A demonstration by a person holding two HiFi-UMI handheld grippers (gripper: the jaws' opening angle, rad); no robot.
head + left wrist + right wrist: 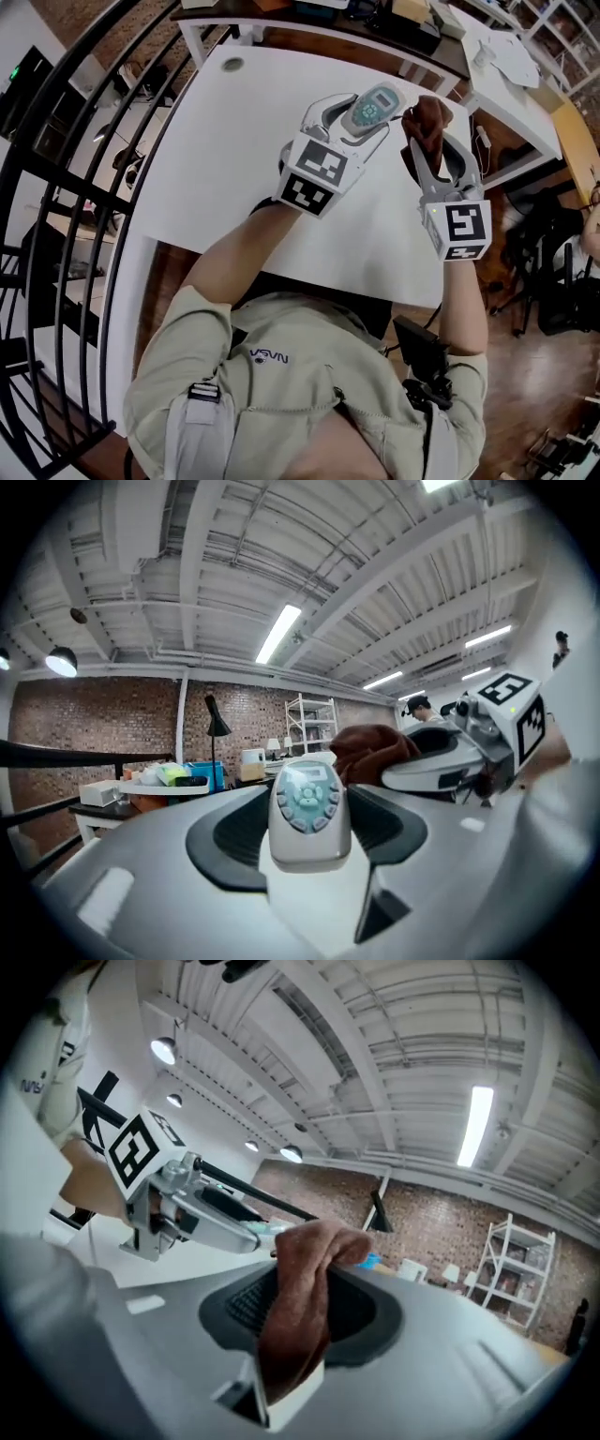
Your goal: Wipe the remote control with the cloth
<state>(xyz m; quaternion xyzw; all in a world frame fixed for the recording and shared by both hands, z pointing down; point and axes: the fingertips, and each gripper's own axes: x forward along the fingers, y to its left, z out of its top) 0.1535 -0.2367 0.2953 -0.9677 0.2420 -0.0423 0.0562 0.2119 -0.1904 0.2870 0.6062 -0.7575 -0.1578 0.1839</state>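
**Head view.** Both tools are raised over the white table (pixel 216 159), right of centre in the frame. The left tongs (pixel 367 120) stand fairly wide and clamp the remote control (pixel 372 106), keypad face up. The right tongs (pixel 424 141) are drawn narrow on a bunched brown cloth (pixel 429 120). The cloth sits just beside the remote's right edge; contact cannot be confirmed from here.

**Left gripper view.** The remote fills the centre, gripped across its lower body, with the buttoned end projecting free beyond the pads. The cloth appears behind it, centre right, near the far end.

**Right gripper view.** The cloth is pinched as a folded wad between the jaws, its lump rising above them at centre. The left tool lies at left of the frame, close by.

**Risks (judgement).**
- The remote is gripped low, so a firm wipe on its free end could lever it out and drop it on the table.
- Only a fold of cloth is pinched, so drag might pull it loose.
- The tools are close, so a careless stroke could knock them together.
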